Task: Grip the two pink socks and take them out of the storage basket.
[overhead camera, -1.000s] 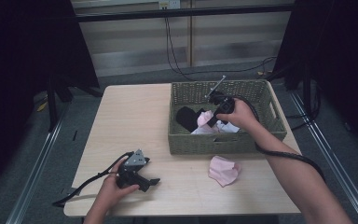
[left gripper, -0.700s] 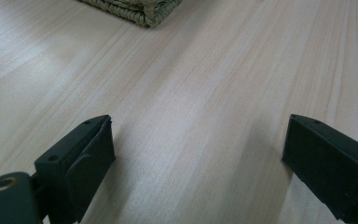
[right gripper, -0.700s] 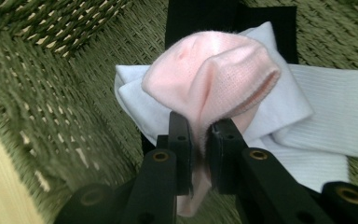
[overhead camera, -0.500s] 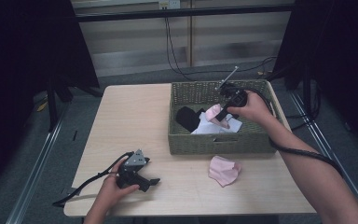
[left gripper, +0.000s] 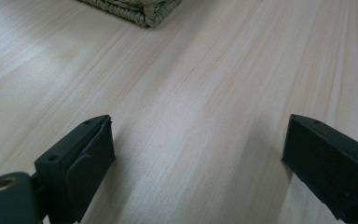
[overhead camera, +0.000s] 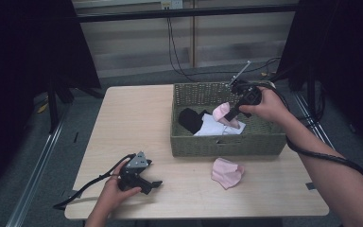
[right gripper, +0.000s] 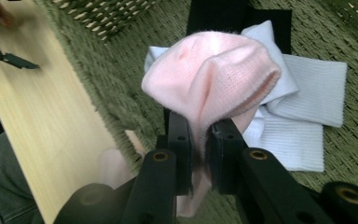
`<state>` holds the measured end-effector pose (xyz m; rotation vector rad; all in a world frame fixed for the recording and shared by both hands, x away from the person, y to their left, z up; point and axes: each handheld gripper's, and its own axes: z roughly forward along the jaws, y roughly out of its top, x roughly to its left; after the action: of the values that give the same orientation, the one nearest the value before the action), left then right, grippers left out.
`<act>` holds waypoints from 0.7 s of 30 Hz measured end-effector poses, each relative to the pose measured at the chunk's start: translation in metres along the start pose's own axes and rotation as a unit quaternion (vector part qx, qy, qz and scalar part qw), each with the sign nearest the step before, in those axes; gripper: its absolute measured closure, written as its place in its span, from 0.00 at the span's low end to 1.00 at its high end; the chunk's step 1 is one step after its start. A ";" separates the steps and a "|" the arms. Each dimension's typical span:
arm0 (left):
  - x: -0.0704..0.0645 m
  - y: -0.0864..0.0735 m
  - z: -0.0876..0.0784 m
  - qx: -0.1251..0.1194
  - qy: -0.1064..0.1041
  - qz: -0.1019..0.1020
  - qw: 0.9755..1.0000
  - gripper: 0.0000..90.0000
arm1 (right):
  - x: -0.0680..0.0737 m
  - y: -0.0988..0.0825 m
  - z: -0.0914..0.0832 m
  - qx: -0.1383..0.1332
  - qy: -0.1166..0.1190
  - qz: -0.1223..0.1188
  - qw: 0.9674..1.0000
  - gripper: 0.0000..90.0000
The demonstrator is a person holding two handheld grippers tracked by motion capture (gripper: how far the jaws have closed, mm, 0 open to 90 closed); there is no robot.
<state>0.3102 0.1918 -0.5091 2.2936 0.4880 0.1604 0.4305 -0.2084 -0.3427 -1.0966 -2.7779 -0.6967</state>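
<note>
Knit pink sock (right gripper: 214,79) pinched by right gripper (right gripper: 200,140) above woven basket (overhead camera: 227,144); left gripper (left gripper: 196,154) fingers wide apart, empty.

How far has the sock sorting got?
Done, it seems: one pink sock lies on the table beside the basket. In hand: the right tongs pinch a second pink sock above the basket. Left: white and black socks inside. The left tongs rest open.

Light wood table (overhead camera: 123,118) is sitting on grey floor (overhead camera: 52,156). Dark curtains (overhead camera: 23,56) are hanging on both sides, pale panelled wall (overhead camera: 137,42) running behind. Black cables (overhead camera: 175,47) are dangling down the wall. Metal rail (overhead camera: 33,175) is lying along the floor at left.
</note>
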 end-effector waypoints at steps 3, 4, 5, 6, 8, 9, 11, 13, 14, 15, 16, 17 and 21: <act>0.000 0.000 0.000 0.000 0.000 0.000 1.000 0.09 | 0.004 -0.002 -0.006 -0.002 0.003 -0.004 1.000 0.90; 0.000 0.000 0.000 0.000 0.000 0.000 1.000 0.09 | 0.006 -0.003 -0.008 0.000 0.003 -0.007 1.000 0.90; 0.000 0.000 0.000 0.000 0.000 0.000 1.000 0.09 | 0.008 -0.003 -0.010 0.000 0.002 -0.008 1.000 0.90; 0.000 0.000 0.000 0.000 0.000 0.000 1.000 0.09 | 0.009 -0.004 -0.013 0.000 0.001 -0.015 1.000 0.90; 0.000 0.000 0.000 0.000 0.000 0.000 1.000 0.09 | 0.014 -0.004 -0.017 0.000 0.001 -0.016 1.000 0.90; 0.000 0.000 0.000 0.000 0.000 0.000 1.000 0.09 | 0.016 -0.004 -0.019 0.001 0.002 -0.017 1.000 0.90; 0.000 0.000 0.000 0.000 0.000 0.000 1.000 0.09 | 0.020 -0.004 -0.022 0.008 0.002 -0.029 1.000 0.90; 0.000 0.000 0.000 0.000 0.000 0.000 1.000 0.09 | 0.025 -0.005 -0.024 0.013 0.005 -0.037 0.999 0.90; 0.000 0.000 0.000 0.000 0.000 0.000 1.000 0.09 | 0.027 -0.005 -0.024 0.016 0.005 -0.039 0.999 0.90; 0.000 0.000 0.000 0.000 0.000 0.000 1.000 0.09 | 0.028 -0.005 -0.024 0.018 0.006 -0.043 0.999 0.90; 0.000 0.000 0.000 0.000 0.000 0.000 1.000 0.09 | 0.031 -0.005 -0.024 0.018 0.009 -0.043 0.999 0.90; 0.000 0.000 0.000 0.000 0.000 0.000 1.000 0.09 | 0.032 -0.006 -0.024 0.018 0.009 -0.047 0.999 0.90; 0.000 0.000 0.000 0.000 0.000 0.000 1.000 0.09 | 0.040 -0.007 -0.025 0.018 0.012 -0.057 0.998 0.90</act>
<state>0.3102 0.1918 -0.5091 2.2933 0.4886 0.1609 0.3944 -0.1984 -0.3141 -0.9234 -2.8389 -0.6624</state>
